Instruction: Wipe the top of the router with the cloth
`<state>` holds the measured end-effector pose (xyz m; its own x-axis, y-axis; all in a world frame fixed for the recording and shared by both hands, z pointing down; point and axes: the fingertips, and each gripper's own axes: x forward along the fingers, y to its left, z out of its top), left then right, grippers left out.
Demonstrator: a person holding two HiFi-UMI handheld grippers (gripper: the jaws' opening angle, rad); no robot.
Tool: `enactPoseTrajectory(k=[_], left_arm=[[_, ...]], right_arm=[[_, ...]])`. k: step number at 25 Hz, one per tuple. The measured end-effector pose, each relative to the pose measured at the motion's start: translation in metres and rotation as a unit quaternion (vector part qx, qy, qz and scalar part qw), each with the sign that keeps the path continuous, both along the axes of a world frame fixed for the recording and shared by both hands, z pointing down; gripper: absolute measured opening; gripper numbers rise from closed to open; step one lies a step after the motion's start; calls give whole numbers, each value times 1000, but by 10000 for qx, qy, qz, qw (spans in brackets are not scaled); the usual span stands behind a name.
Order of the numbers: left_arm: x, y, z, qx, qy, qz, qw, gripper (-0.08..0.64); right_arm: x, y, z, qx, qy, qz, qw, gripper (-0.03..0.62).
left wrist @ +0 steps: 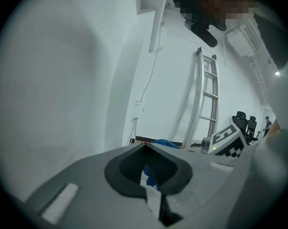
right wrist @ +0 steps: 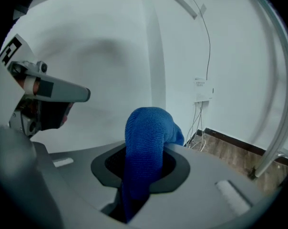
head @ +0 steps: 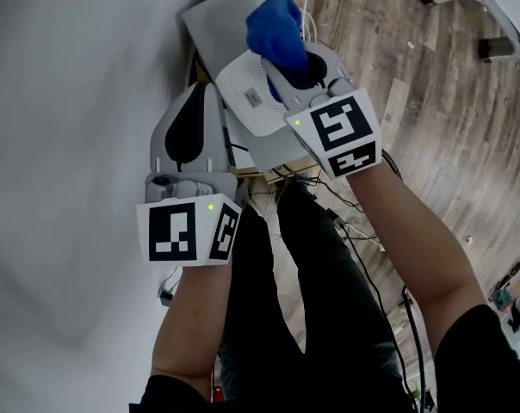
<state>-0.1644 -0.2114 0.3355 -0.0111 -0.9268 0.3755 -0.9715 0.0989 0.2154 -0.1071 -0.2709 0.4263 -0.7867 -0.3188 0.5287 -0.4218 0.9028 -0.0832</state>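
Observation:
The white router [head: 247, 93] lies on a pale grey panel [head: 217, 15] by the wall in the head view. A blue cloth [head: 275, 28] is bunched over the router's far end, with my right gripper [head: 296, 58] shut on it. In the right gripper view the cloth [right wrist: 146, 137] rises out of the closed jaws of the right gripper [right wrist: 149, 152] and folds over their tips. My left gripper [head: 207, 93] sits at the router's left edge. In the left gripper view the left gripper [left wrist: 145, 147] has its jaws together, with a white perforated strip of the router [left wrist: 154, 200] in the slit.
A white wall [head: 62, 101] fills the left side, with a wood floor [head: 432, 101] to the right. Cables [head: 355, 222] trail on the floor near the person's legs. A ladder [left wrist: 206, 99] leans on the far wall, and a wall socket [right wrist: 202, 87] has wires hanging from it.

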Motion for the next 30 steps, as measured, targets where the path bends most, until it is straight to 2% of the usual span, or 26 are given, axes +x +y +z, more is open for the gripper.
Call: enactPoseTrajectory(k=[3, 7, 10, 14, 20, 23, 27, 30], left_arm=[[-2, -2, -29, 159, -71, 237, 9996, 0], [-3, 18, -79, 291, -117, 668, 9973, 0], [11, 50, -140, 442, -233, 1134, 9923, 0], [40, 79, -212, 764, -284, 1705, 9820, 0], [69, 143, -267, 1223, -261, 1758, 9764, 0], [90, 204, -298, 1470, -362, 1595, 9755, 0], [139, 334, -341, 1704, -551, 1205, 9764, 0], [193, 438, -363, 1675, -513, 1044, 9790, 0]], right_arm=[[0, 13, -48, 143, -253, 226, 9993, 109], [13, 44, -125, 375, -511, 905, 9939, 109], [41, 81, -205, 551, -696, 1515, 9845, 109], [86, 124, -304, 926, -984, 2195, 9662, 109], [141, 205, -362, 1222, -1015, 2654, 9510, 109], [171, 265, -387, 1428, -1139, 2646, 9469, 109], [235, 383, -427, 1719, -1450, 2560, 9401, 109], [284, 483, -453, 1793, -1441, 2296, 9457, 109]])
